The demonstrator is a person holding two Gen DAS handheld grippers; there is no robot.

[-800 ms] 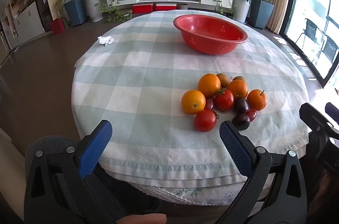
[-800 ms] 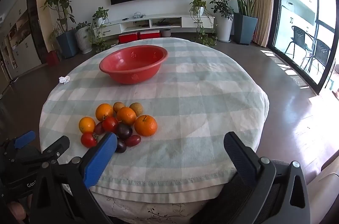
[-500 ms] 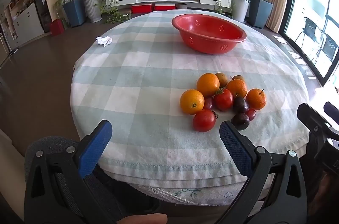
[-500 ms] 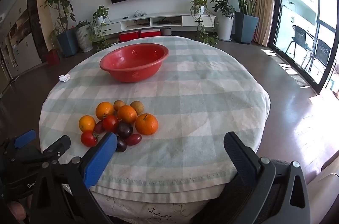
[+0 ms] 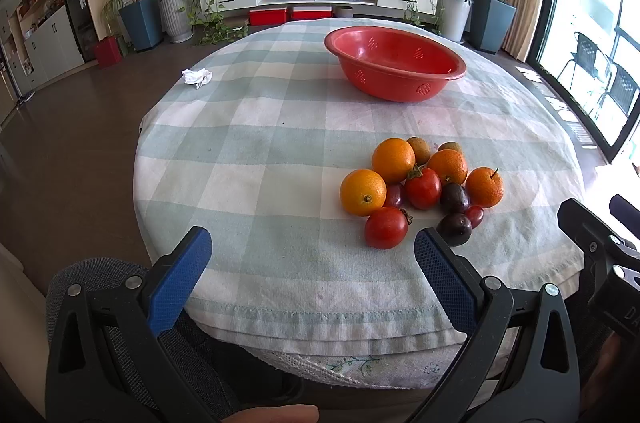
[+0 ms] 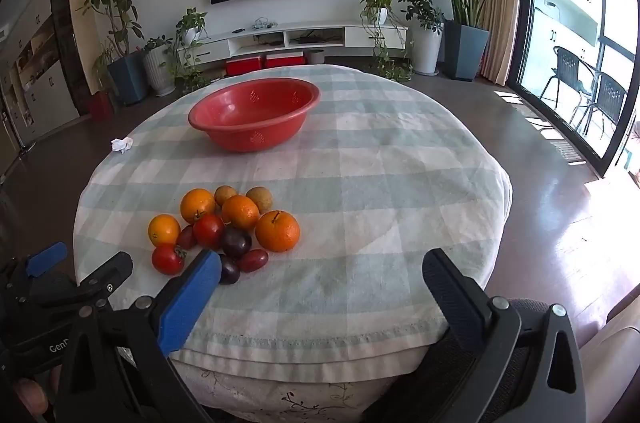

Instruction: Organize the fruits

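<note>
A cluster of fruit lies on the checked tablecloth: oranges (image 5: 363, 192) (image 6: 277, 230), red tomatoes (image 5: 386, 227) (image 6: 167, 258), dark plums (image 5: 454, 229) (image 6: 236, 241) and small brown fruits (image 5: 419, 150). A red perforated bowl (image 5: 394, 67) (image 6: 254, 113) stands empty further back. My left gripper (image 5: 312, 263) is open and empty at the table's near edge, left of the fruit. My right gripper (image 6: 320, 273) is open and empty at the near edge, right of the fruit. Each gripper shows in the other's view (image 5: 600, 247) (image 6: 72, 271).
A crumpled white tissue (image 5: 197, 77) (image 6: 121, 144) lies at the table's far left edge. The round table (image 5: 248, 151) has a grey chair against its near side. Potted plants, a TV console and glass doors stand around the room.
Both grippers have risen and edged slightly forward over the table's near edge. Nothing on the table has moved.
</note>
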